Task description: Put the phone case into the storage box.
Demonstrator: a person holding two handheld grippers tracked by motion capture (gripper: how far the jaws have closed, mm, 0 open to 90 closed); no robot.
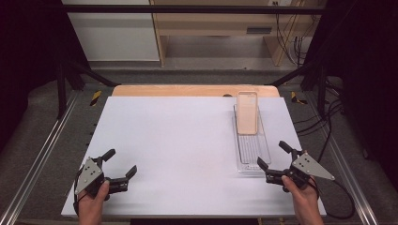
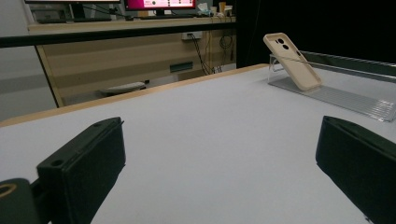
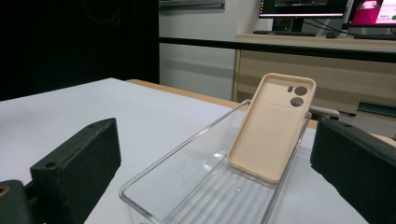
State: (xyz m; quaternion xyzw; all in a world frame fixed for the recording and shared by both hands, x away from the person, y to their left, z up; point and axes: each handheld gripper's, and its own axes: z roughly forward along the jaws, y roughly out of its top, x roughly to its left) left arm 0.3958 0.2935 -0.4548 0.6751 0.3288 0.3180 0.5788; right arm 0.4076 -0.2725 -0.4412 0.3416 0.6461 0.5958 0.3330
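**Case untouched in its tray, both hands waiting**

The phone case [image 1: 247, 112] leans in the far end of the clear tray [image 1: 263, 154], its top edge propped on the tray's far wall and its bottom edge down on the ribbed floor. It is beige, and its back with the camera cut-outs faces me in the right gripper view [image 3: 272, 125]. The tray lies lengthwise on the right side of the white counter [image 1: 178, 145], its near end towards my right hand.

Nothing looks begun to me. The case sits where the tray holds it and I am holding nothing. As I judge it, everything is left: reach in, take the case, and lift it out of the tray.

My right gripper [image 1: 273, 159] rests on the counter just beside the tray's near end, fingers spread wide and empty. Looking along them, the case stands ahead and between the two fingers [image 3: 79, 163], though beyond their tips, with the tray's empty near half lying between us. A straight push forward would bring the fingers over the tray's near rim first, so I expect I must lift to clear it.

My left gripper [image 1: 123, 163] sits at the near left of the counter, well apart from the tray, fingers [image 2: 84, 163] also spread and empty. From there the case [image 2: 293, 60] shows far off to the right.
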